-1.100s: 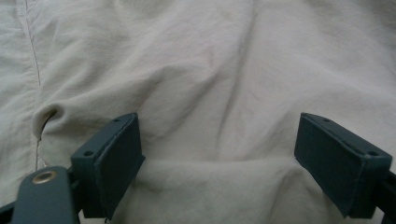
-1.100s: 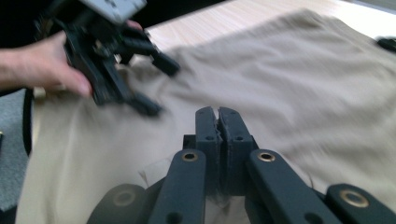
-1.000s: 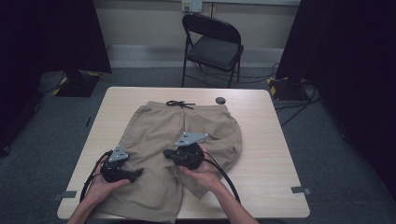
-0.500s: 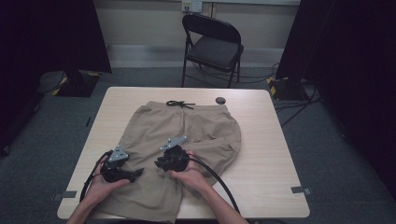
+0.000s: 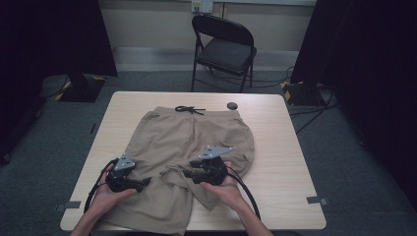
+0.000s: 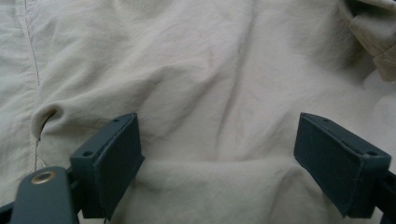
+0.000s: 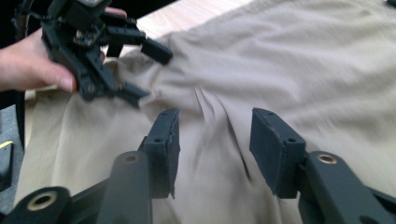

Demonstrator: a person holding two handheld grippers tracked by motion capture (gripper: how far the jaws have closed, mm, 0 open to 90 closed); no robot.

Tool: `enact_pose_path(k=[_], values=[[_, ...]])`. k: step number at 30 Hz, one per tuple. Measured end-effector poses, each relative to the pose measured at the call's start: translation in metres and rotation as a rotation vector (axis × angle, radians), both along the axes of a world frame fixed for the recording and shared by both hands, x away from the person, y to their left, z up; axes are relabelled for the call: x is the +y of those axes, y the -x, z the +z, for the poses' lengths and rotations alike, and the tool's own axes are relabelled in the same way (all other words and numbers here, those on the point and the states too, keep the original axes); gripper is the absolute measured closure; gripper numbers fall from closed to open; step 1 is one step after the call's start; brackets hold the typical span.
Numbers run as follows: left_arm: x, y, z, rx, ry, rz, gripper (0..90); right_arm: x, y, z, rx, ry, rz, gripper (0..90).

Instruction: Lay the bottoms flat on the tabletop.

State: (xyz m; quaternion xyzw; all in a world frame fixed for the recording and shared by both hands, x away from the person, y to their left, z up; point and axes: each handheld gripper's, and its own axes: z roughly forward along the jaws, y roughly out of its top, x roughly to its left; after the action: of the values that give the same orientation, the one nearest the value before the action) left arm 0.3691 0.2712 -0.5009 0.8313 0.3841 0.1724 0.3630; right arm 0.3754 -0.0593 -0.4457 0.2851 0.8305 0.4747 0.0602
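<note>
One pair of khaki shorts [image 5: 192,147] (with one black drawstring [image 5: 189,110]), two hand-held grippers, one folding chair [image 5: 223,49], one surface [image 5: 285,162].

A black folding chair [image 5: 223,49] stands beyond the wooden table [image 5: 280,147].

Khaki shorts [image 5: 194,142] on a pale wood-grain table [image 5: 280,162].
The shorts are plain tan with a black drawstring [image 5: 189,110] at the far edge; both grippers, left [image 5: 142,183] and right [image 5: 188,173], are black with grey top plates; the far chair [image 5: 223,46] is black.
</note>
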Motion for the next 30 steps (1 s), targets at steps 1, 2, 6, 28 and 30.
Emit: enact_pose_path(k=[1, 2, 6, 28, 30], values=[[0.0, 0.0, 0.0, 0.001, 0.003, 0.003, 14.6, -0.006, 0.004, -0.002, 0.008, 0.009, -0.002, 56.0], [0.0, 0.0, 0.0, 0.001, 0.003, 0.003, 14.8, -0.006, 0.004, -0.002, 0.008, 0.009, -0.002, 56.0], [0.0, 0.001, 0.001, 0.005, 0.004, 0.023, 17.9, -0.035, 0.021, -0.015, 0.045, 0.052, -0.018, 60.3], [-0.026, -0.009, 0.044, 0.027, 0.249, -0.016, 39.7, -0.048, 0.059, -0.049, 0.035, 0.148, 0.041, 48.0], [-0.034, -0.012, 0.047, 0.035, 0.275, -0.028, 37.3, -0.048, 0.06, -0.049, 0.019, 0.151, 0.044, 48.6]])
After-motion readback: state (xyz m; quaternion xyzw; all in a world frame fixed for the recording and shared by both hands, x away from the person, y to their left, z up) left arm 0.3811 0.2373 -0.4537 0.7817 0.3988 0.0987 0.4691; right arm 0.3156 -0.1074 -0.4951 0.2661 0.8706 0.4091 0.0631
